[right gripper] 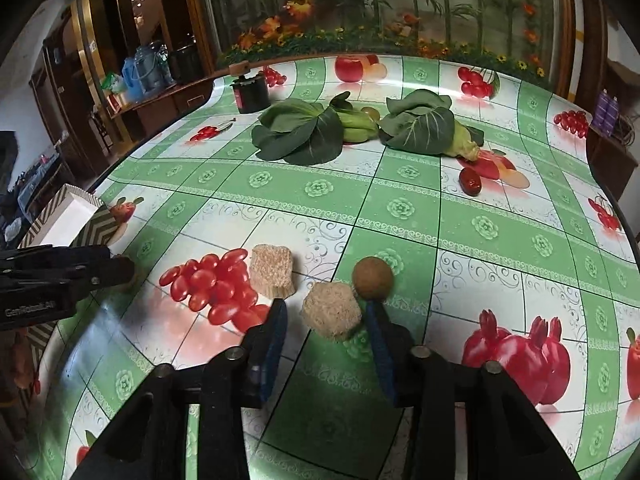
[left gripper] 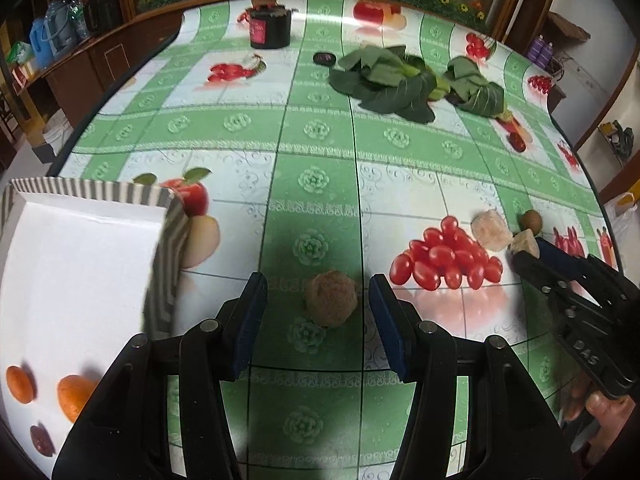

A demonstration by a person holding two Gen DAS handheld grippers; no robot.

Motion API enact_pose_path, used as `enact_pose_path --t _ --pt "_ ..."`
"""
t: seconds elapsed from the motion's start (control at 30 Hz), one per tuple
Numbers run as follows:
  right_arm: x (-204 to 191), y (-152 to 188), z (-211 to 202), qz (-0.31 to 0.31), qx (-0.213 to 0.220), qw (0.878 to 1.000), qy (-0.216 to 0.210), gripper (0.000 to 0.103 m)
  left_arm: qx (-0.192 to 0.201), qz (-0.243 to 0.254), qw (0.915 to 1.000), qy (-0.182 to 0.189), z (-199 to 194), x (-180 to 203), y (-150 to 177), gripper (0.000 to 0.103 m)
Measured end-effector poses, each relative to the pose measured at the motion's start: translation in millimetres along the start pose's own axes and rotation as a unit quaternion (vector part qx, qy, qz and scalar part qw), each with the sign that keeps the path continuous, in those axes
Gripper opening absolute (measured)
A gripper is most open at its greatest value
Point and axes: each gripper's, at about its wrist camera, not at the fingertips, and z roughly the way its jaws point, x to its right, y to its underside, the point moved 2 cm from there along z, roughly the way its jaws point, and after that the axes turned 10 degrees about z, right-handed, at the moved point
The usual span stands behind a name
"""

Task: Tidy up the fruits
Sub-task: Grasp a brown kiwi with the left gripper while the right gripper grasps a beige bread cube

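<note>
Left gripper (left gripper: 318,300) fingers wide around the rough brown round fruit (left gripper: 330,298); right gripper (right gripper: 325,322) fingers wide around the pale hexagonal fibrous chunk (right gripper: 331,311), and closing could knock the small brown ball (right gripper: 372,278) rolling.

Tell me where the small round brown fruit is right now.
In the right wrist view, the round brown fruit sits on the tablecloth just beyond the right tongs, right of the hexagonal tan piece.

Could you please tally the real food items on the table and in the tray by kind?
Leafy green heads: 2
Beige fibrous chunks: 2
Brown round pieces: 2
Orange fruits: 2
Dark red fruits: 2
Total: 10
</note>
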Motion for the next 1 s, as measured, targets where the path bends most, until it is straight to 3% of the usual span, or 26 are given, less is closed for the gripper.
enact_pose_path --t 0.13,0.23,0.67,0.87,1.0 --pt "7.2 6.7 -13.8 0.037 -0.004 0.999 -0.030 0.027 0.018 0.011 0.9998 0.002 0.7 3.1 -0.3 0.051" --pt "6.7 12.8 -29.6 0.041 0.009 0.998 -0.041 0.027 0.024 0.035 0.9991 -0.005 -0.2 9.8 2.0 0.024" --pt "-13.1 46.6 -75.7 0.012 0.041 0.998 -0.051 0.025 0.044 0.041 0.9969 0.052 -49.6 19.3 43.2 0.024" --pt "2.6 39.5 -50.7 0.025 0.015 1.000 -0.004 0.026 0.055 0.031 0.9968 0.049 -59.3 12.8 49.1 0.024" --pt "2.3 27.2 -28.7 0.000 0.010 1.000 0.015 0.039 0.053 0.023 0.9972 0.048 -56.8 7.6 50.8 0.024"
